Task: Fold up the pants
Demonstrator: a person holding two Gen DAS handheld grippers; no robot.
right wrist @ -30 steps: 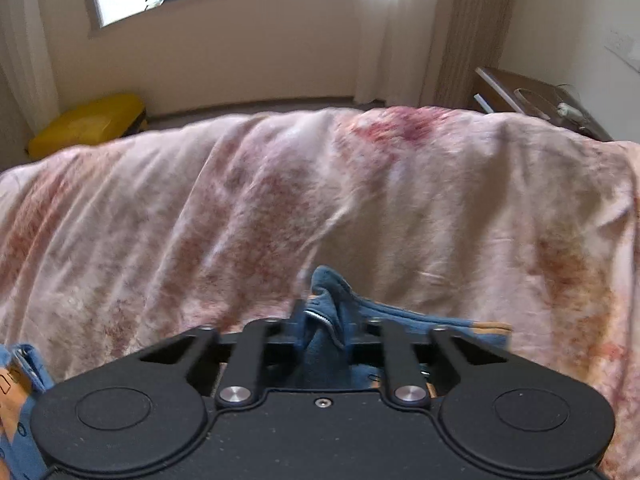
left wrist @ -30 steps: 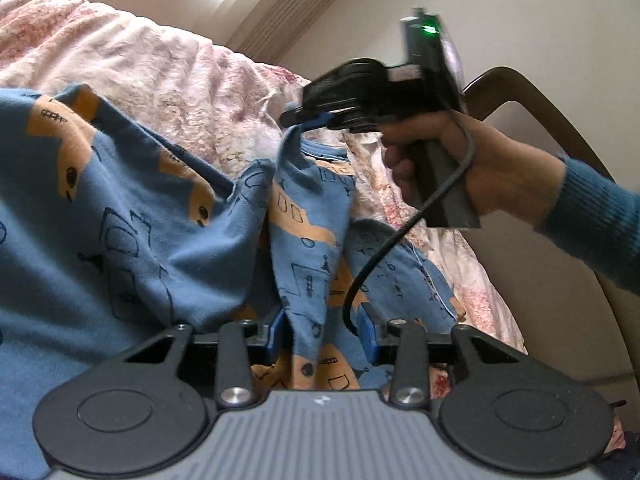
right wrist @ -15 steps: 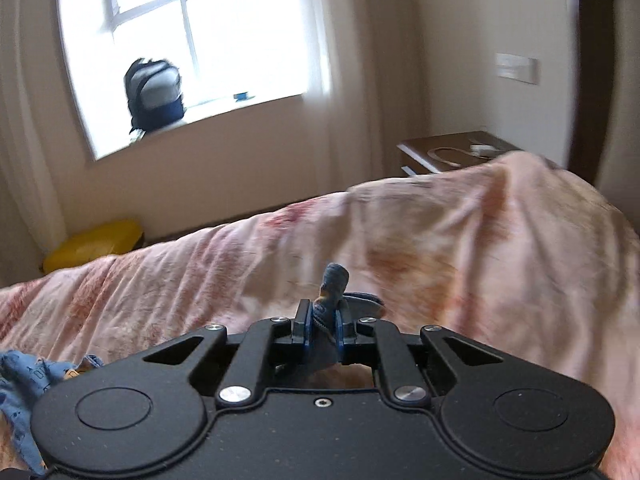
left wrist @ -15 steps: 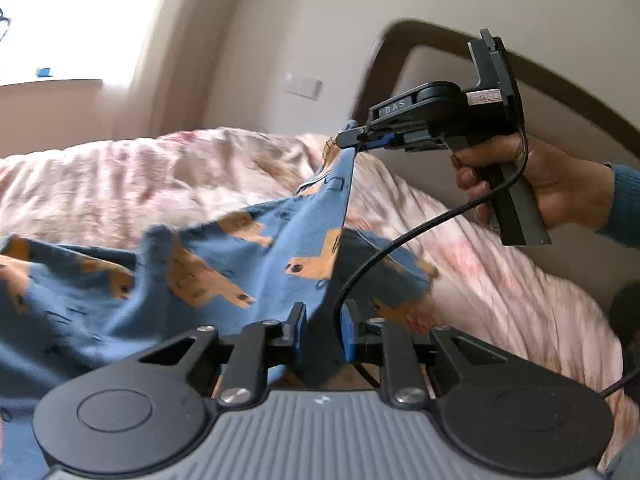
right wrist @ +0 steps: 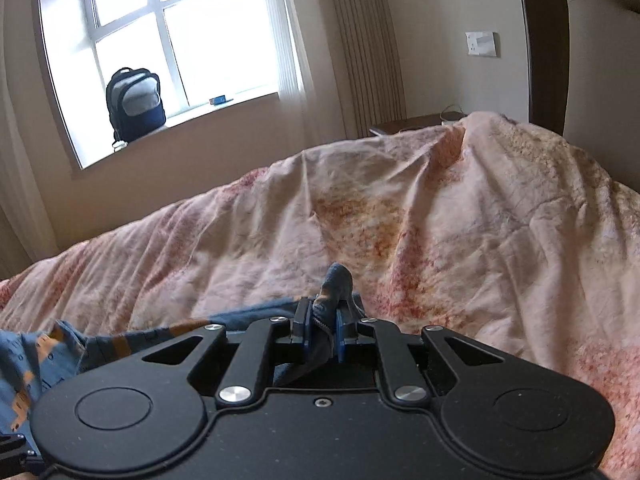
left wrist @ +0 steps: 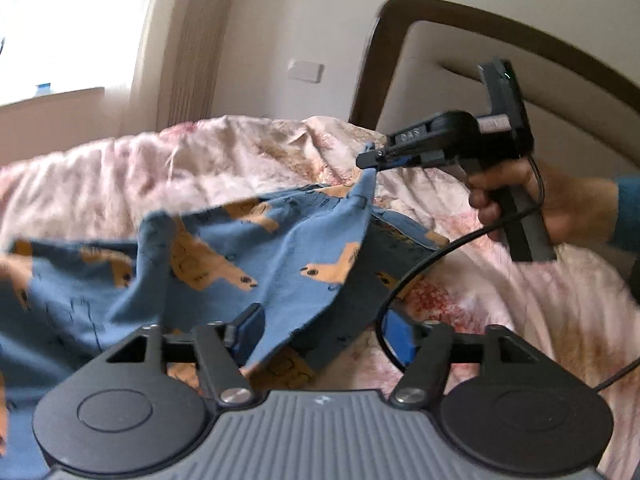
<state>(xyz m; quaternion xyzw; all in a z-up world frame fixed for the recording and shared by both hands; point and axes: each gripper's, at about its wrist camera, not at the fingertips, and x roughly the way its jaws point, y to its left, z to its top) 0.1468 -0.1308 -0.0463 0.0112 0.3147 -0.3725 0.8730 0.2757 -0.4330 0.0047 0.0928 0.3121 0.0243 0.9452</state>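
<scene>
Pinching pants [left wrist: 248,256] over bedspread [right wrist: 460,216], right hand-held gripper [right wrist: 320,322], left hand-held gripper [left wrist: 320,332] spread, cable [left wrist: 404,280] between.

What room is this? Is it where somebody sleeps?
Most likely a bedroom. A rumpled pink duvet covers what looks like a bed, with a curved headboard behind it, and a backpack sits on the windowsill. Blue pants lie on the duvet.

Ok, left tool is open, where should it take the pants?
The loose lower edge of the pants, from the near side, straight ahead: the right tool holds one corner up, so that edge hangs free between the left tool's open fingers.
</scene>
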